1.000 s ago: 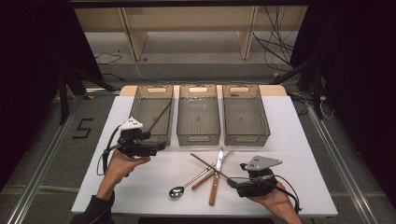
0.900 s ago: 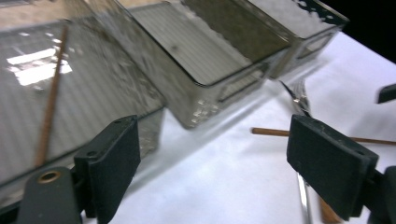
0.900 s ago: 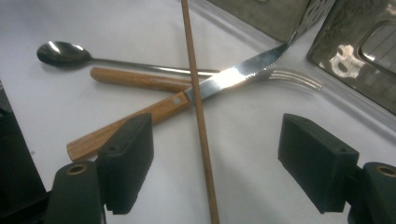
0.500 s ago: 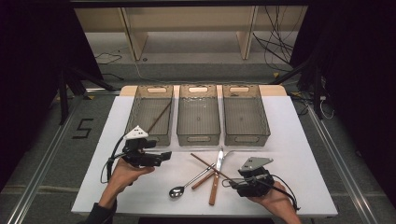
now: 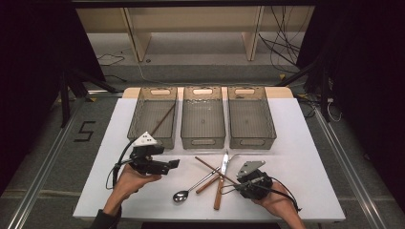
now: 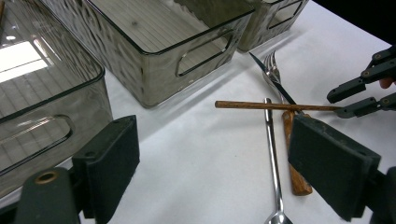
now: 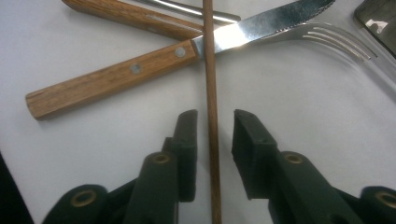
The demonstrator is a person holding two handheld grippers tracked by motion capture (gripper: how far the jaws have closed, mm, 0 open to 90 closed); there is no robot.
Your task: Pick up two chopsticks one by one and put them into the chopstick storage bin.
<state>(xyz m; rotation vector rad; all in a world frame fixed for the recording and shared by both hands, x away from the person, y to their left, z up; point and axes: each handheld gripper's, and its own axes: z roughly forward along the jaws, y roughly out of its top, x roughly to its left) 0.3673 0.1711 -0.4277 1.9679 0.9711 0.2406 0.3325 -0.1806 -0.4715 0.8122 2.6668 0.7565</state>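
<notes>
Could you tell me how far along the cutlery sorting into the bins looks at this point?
Done: one chopstick already lies in the left bin. In hand: the right gripper has just been closing around the second chopstick, which sits between its jaws with a gap on the right side, so no grip yet. Left: the knife, fork and spoon lie on the table. The left gripper is open.

A single large dark digit "5" [image 5: 85,131] is marked on the grey floor [image 5: 47,157] to the left of the white table, seen in the high view. No other writing, label or brand can be read on the bins, cutlery or grippers.
</notes>
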